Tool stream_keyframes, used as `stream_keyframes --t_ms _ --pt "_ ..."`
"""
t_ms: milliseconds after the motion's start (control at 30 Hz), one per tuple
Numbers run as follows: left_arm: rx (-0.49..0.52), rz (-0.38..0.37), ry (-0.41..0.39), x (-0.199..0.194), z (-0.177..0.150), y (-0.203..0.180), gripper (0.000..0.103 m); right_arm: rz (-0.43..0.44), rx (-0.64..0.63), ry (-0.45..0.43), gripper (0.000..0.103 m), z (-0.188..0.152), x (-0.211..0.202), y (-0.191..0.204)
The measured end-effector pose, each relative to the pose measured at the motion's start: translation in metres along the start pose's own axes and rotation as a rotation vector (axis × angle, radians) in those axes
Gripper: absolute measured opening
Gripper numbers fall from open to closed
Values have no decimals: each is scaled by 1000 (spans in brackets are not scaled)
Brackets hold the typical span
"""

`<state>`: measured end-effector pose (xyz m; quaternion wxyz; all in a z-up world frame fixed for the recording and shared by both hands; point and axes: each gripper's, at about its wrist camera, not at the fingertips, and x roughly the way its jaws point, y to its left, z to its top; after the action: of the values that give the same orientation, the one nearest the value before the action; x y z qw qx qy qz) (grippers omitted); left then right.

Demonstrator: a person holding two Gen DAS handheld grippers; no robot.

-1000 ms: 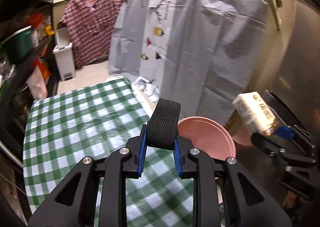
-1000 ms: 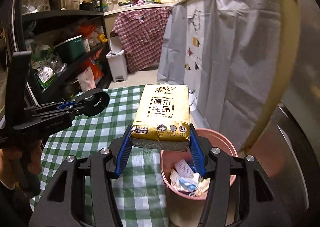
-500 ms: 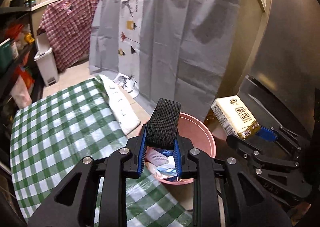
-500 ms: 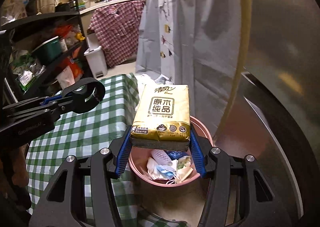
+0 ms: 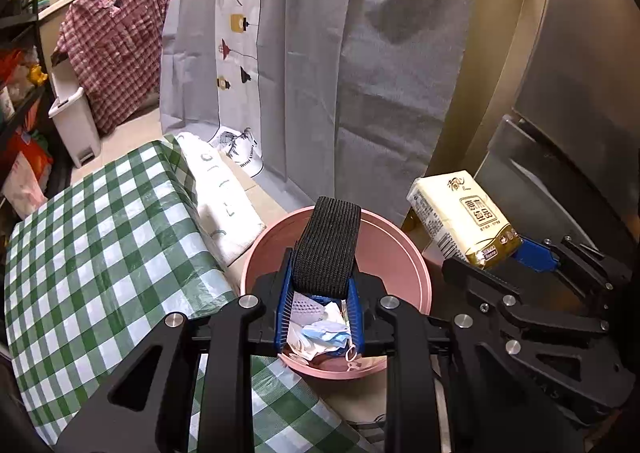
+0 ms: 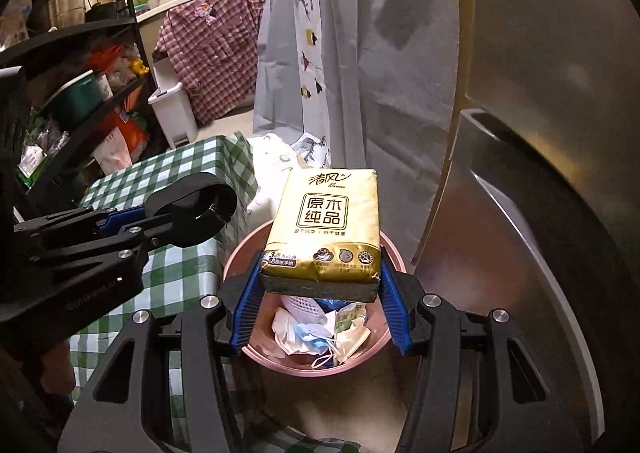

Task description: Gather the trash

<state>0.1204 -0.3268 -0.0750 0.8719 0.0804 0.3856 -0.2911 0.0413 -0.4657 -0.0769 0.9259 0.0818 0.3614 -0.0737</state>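
Above the pink bin's [image 6: 256,241] rim, left claw [image 5: 320,289] clamps a black band [image 5: 328,249], right claw [image 6: 320,293] a tissue pack [image 6: 326,223].

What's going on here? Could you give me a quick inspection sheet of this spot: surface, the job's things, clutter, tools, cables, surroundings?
Surface: green checked tablecloth, bare where visible.
Job's things: pink trash bin beside the table, holding crumpled paper and a blue face mask; black elastic band; gold tissue pack.
Clutter: white printed cloth draped off the table edge.
Tools: left tool shut on the band, right tool shut on the tissue pack, both above the bin.
Cables: nothing seen.
Surroundings: grey curtain, plaid cloth, white pedal bin, stocked shelves.
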Motion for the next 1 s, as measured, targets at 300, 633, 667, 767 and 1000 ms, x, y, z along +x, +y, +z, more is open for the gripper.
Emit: stream_keyframes --t_ms 300,633,667,767,1000 --pt "0 -4 38 26 -2 -5 23 12 19 56 54 2 21 -7" --pt "-11 95 54 35 -1 4 82 -5 36 93 56 3 41 -10" --pt "-23 101 53 35 -1 8 85 -18 40 92 57 3 41 -12" --pt "-71 78 60 33 -2 20 86 -35 75 86 71 3 41 -20" --pt "-87 87 51 22 -3 25 87 -34 52 73 81 4 37 -14"
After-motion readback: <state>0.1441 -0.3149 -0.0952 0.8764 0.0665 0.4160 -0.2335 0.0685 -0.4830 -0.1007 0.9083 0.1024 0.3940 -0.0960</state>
